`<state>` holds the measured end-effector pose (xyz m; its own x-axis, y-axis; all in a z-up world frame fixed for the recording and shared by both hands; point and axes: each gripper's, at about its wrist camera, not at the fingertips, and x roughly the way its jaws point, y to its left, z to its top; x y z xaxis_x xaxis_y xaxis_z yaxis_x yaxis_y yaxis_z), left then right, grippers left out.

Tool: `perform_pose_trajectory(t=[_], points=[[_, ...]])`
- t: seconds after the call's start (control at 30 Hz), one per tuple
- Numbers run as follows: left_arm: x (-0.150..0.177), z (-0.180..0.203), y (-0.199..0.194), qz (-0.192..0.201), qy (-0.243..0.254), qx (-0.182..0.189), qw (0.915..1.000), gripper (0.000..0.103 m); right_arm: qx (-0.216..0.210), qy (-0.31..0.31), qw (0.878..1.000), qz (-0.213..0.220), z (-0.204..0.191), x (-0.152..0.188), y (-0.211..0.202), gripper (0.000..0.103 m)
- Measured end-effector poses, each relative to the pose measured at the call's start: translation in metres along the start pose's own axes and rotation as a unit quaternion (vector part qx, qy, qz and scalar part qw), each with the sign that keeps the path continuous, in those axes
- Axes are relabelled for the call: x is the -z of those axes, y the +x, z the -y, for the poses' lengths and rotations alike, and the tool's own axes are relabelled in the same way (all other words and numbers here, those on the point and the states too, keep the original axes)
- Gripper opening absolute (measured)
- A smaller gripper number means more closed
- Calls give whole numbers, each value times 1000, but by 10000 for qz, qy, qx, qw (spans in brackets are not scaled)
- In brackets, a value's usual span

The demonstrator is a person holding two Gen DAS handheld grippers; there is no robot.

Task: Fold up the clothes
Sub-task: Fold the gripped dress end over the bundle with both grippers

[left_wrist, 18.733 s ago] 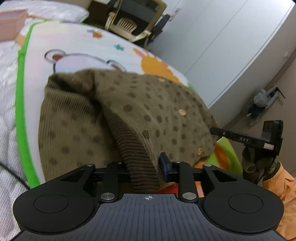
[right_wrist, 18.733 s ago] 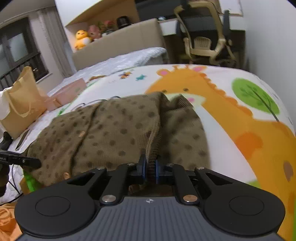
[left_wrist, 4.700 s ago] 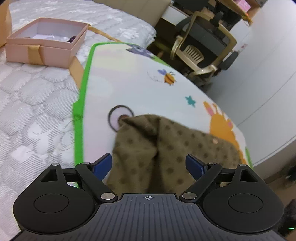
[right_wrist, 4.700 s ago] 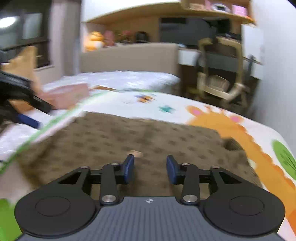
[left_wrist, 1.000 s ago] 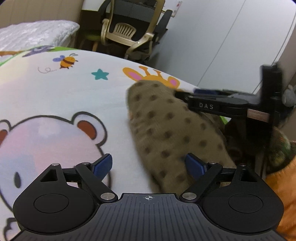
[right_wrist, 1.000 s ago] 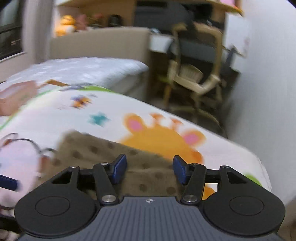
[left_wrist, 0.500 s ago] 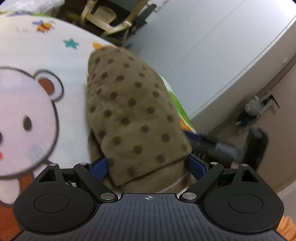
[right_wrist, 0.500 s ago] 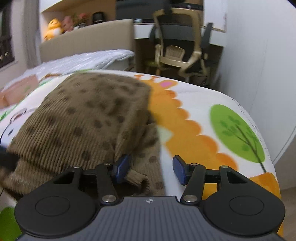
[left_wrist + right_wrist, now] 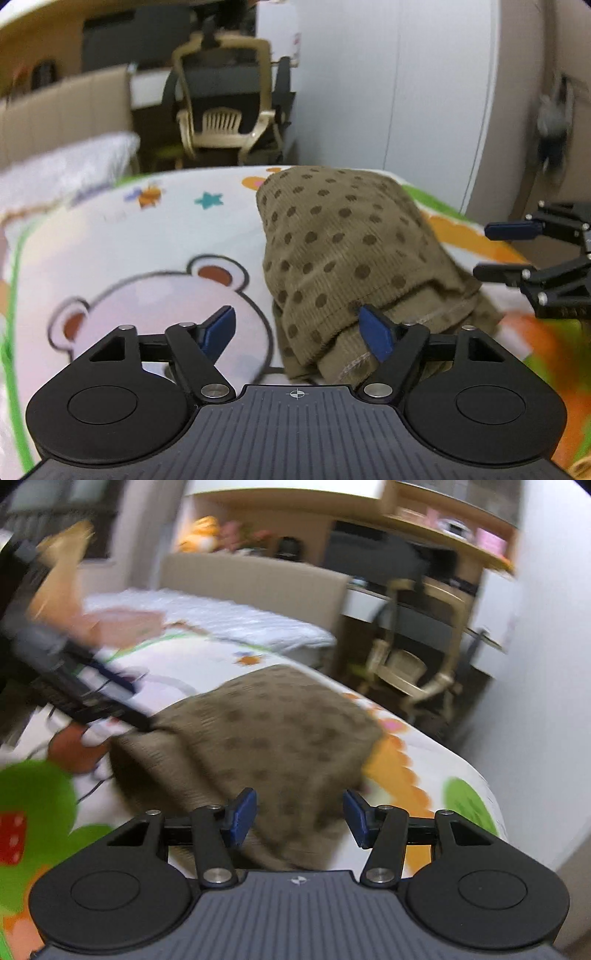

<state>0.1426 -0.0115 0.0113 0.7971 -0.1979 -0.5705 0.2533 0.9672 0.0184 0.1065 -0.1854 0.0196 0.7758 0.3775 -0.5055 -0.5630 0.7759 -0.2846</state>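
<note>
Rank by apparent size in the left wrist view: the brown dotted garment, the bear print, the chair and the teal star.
1. Brown dotted garment, though it lies nearest.
2. Bear print, close behind.
3. Chair; it stands far back, so truly bigger.
4. Teal star, smallest.

Olive-brown ribbed knit garment with dark polka dots (image 9: 332, 240): folded into a compact, layered bundle, hem edges stacked at the near end; lies on the cartoon-printed play mat (image 9: 147, 229), beside its bear drawing
</note>
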Motion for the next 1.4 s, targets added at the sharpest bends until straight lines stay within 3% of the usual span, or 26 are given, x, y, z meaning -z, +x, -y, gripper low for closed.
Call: perform_pose_trajectory(t=[0.1,0.17,0.23,0.43,0.53,0.67,0.87,1.03,1.17,1.2,1.27,1.3,1.33,1.4], points=[[2,13,5,152,566,-79,9982,74,8,-413,9991,-99,-22,3,15,51],[4,19,9,211,869,-63,9960,67,343,-537,9979,76,-26,-2,16,40],[4,21,11,253,957,-29,9951,57,597,-389,9970,316,-20,-9,9,35],[8,22,17,374,1000,-53,9943,56,1144,-456,9911,510,-22,-4,10,32],[7,21,15,487,943,-122,9943,47,779,-223,9960,388,-19,-3,2,32],[3,14,13,570,729,-167,9956,47,924,-331,9947,310,-20,3,5,32],[-3,7,-3,985,314,-247,9943,47,1359,-193,9878,733,-16,-8,6,31],[0,1,-1,829,208,-37,9963,52,1290,-416,9904,268,-22,9,32,31],[10,12,10,612,482,28,9970,50,1379,-261,9888,502,-15,4,25,11],[10,14,10,625,523,30,9967,47,1421,-221,9878,600,-12,-1,21,8],[5,17,8,712,619,98,9955,33,1411,-122,9866,814,-5,-13,11,4],[2,19,5,781,699,129,9944,14,1391,-93,9861,905,-3,-18,4,4],[-1,21,1,851,791,161,9931,5,1368,-69,9856,992,-1,-23,-3,4],[-3,25,-7,896,890,384,9913,4,1175,-27,9880,1004,-1,-24,-17,4]])
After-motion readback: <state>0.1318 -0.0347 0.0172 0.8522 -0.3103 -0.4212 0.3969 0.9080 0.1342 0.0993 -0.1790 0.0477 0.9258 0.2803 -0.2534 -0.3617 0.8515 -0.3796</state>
